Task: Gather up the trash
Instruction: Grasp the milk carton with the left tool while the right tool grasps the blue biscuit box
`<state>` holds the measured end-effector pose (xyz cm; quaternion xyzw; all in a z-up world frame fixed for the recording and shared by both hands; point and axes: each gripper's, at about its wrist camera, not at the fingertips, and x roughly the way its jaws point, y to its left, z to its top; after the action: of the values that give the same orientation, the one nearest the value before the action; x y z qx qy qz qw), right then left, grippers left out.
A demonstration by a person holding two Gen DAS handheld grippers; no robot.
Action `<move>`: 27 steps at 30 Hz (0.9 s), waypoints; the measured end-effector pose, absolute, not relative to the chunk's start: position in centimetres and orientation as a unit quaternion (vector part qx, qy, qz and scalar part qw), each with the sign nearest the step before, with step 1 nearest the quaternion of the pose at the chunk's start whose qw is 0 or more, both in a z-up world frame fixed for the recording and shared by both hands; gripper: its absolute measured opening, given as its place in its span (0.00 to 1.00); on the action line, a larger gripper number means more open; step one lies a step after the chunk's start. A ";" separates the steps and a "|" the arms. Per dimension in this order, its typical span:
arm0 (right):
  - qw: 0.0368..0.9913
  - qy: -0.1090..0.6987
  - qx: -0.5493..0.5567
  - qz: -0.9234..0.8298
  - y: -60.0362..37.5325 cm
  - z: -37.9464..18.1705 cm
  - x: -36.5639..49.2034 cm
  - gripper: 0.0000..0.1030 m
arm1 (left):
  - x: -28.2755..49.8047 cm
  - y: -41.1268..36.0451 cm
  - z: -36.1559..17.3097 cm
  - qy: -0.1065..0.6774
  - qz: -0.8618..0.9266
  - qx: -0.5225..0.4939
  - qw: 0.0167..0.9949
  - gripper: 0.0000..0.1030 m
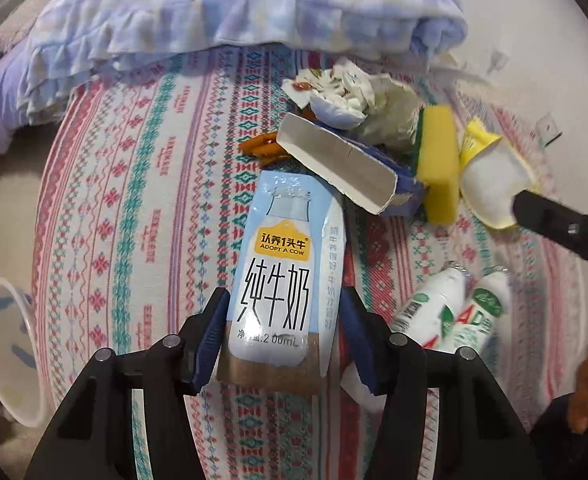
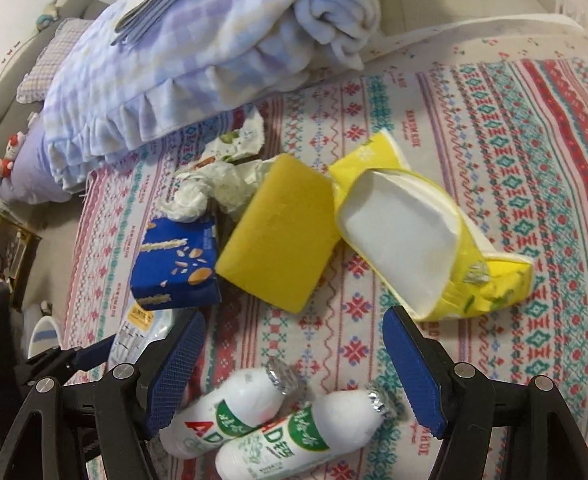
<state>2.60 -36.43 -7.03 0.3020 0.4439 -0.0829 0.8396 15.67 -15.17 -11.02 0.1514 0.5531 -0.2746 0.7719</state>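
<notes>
A light blue milk carton (image 1: 282, 280) lies flat on the patterned bedspread (image 1: 134, 200). My left gripper (image 1: 286, 296) points down over it, and its blue pads sit against the carton's two long sides. The carton's end also shows in the right wrist view (image 2: 142, 332). My right gripper (image 2: 294, 316) is open above two small white AD bottles (image 2: 254, 420), which lie side by side with foil tops and touch neither pad. The same bottles (image 1: 453, 312) lie to the right of the carton.
Beyond the carton lies a heap: a torn blue snack box (image 2: 178, 264), yellow sponge (image 2: 278, 236), ripped yellow pack (image 2: 413, 240), crumpled tissues (image 2: 214, 184) and wrappers (image 1: 333, 84). A folded blanket (image 2: 214, 60) lies behind. A paper cup (image 1: 6, 344) stands off the bed's left edge.
</notes>
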 end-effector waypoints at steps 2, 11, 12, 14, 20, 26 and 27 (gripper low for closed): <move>0.845 0.442 0.293 -0.076 -35.9 -6.8 2.9 0.76 | 15.4 -14.2 -10.7 0.558 -0.272 0.141 0.771 0.56; 0.882 0.448 0.145 -0.026 -29.5 -6.1 5.4 0.76 | 14.5 -10.1 -8.9 0.569 -0.248 0.088 0.779 0.56; 0.884 0.449 0.130 -0.020 -28.7 -6.2 5.7 0.76 | 14.6 -9.8 -8.8 0.570 -0.247 0.084 0.779 0.56; 0.887 0.451 0.094 -0.003 -26.8 -6.6 6.6 0.76 | 14.6 -9.0 -8.6 0.570 -0.245 0.079 0.781 0.56; 0.874 0.483 0.047 0.006 -24.8 -9.4 9.2 0.76 | 15.0 -6.7 -8.4 0.570 -0.235 0.067 0.785 0.56; 0.864 0.501 0.032 -0.031 -25.8 -11.5 10.5 0.76 | 15.5 -5.1 -8.4 0.567 -0.236 0.060 0.787 0.56; 0.863 0.502 0.041 -0.031 -25.9 -11.9 10.8 0.76 | 15.6 -4.9 -8.4 0.569 -0.234 0.056 0.787 0.56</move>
<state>10.78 -25.89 -11.85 0.0415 0.5022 -0.0305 0.8632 15.60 -4.86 -8.42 0.0563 0.5686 -0.2344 0.7865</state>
